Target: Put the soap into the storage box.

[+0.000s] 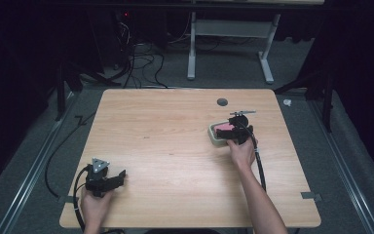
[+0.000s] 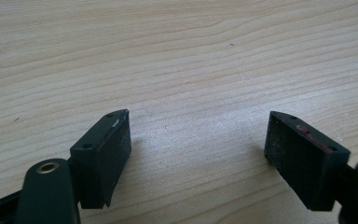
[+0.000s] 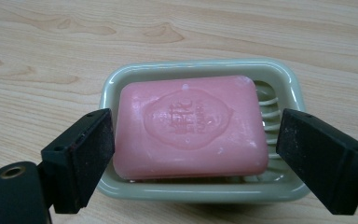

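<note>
A pink rectangular bar of soap (image 3: 190, 127), smooth and slightly waxy with rounded corners and an oval crest embossed on its top face, lay flat in a pale green glazed soap dish (image 3: 279, 74) whose floor was ribbed with raised ridges. The dish sat on the right half of a light wooden table (image 1: 175, 131) with fine, wavy grain and a small dark round hole (image 1: 222, 102) near its far edge.

The right gripper (image 3: 196, 158) was held over the near side of the dish with its two black, block-shaped jaws spread wide, one on either side of the soap bar. In the right gripper view a narrow gap showed between each matte pad and the soap, so the jaws gripped nothing.

The left gripper (image 2: 198, 154) sat well apart from the dish, near the front left corner of the table, with a grey three-cornered plate (image 1: 100, 165) on top. Its jaws were also wide open and empty, their rough dark pads facing each other over bare wood.
</note>
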Demonstrator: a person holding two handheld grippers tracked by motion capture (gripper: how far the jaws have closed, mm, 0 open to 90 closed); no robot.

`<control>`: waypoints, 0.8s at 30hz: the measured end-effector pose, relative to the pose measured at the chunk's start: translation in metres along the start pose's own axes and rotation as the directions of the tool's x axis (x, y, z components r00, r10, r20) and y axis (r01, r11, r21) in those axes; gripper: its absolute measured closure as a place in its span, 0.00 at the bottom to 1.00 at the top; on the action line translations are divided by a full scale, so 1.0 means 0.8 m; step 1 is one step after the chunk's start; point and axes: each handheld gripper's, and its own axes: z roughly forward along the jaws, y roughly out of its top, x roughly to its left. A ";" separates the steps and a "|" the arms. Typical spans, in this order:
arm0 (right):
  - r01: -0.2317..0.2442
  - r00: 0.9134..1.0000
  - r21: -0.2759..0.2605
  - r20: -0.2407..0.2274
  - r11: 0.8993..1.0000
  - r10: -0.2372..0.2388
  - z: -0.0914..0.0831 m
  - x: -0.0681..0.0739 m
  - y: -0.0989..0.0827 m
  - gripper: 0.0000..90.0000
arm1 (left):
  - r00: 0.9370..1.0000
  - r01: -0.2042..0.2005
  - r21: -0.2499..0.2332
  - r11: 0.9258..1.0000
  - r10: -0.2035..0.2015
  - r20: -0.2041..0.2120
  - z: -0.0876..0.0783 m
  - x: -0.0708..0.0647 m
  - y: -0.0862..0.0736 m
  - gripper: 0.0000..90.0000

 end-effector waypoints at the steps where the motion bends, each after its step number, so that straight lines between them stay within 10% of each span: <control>1: -0.001 1.000 -0.002 -0.002 1.000 0.001 -0.002 -0.001 0.000 0.13 | 1.000 0.000 0.000 1.000 0.000 0.000 0.000 0.000 0.000 0.26; 24: 0.021 0.999 -0.088 -0.035 0.996 -0.024 -0.049 -0.010 0.000 0.14 | 1.000 0.000 0.000 1.000 0.000 0.000 0.000 0.000 0.000 0.26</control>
